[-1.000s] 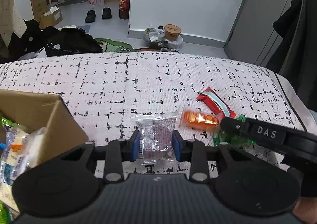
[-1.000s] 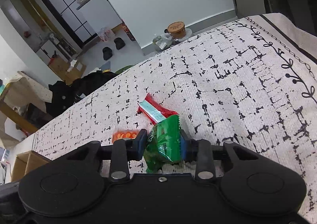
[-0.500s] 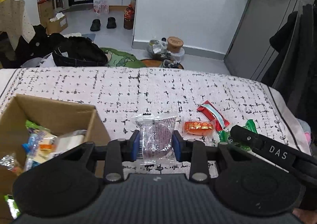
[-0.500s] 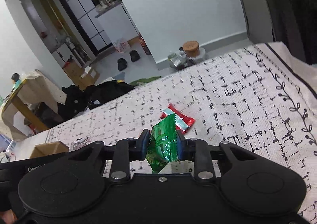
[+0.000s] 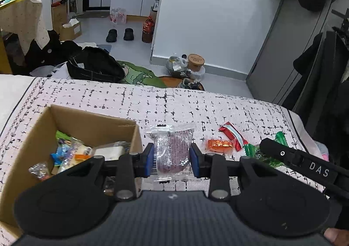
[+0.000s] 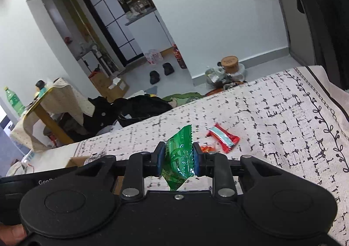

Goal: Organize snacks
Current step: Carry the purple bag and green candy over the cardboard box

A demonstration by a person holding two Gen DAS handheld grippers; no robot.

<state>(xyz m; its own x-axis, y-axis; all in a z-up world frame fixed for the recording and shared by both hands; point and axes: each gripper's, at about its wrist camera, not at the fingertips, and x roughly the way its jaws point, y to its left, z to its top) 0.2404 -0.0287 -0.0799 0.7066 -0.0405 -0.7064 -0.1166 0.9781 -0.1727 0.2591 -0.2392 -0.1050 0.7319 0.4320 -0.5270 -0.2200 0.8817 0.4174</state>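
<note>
The left gripper (image 5: 170, 157) is clamping a clear purple snack packet (image 5: 171, 151) just right of the cardboard box (image 5: 91, 125); the right gripper (image 6: 178, 160) is pinching a green packet (image 6: 180, 157), seemingly lifted. Next, each needs carrying over the box and releasing.

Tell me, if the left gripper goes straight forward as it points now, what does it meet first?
Probably nothing on the cloth: ahead of the left gripper and its clear snack packet lies bare patterned tablecloth. Depth is unclear.
</note>
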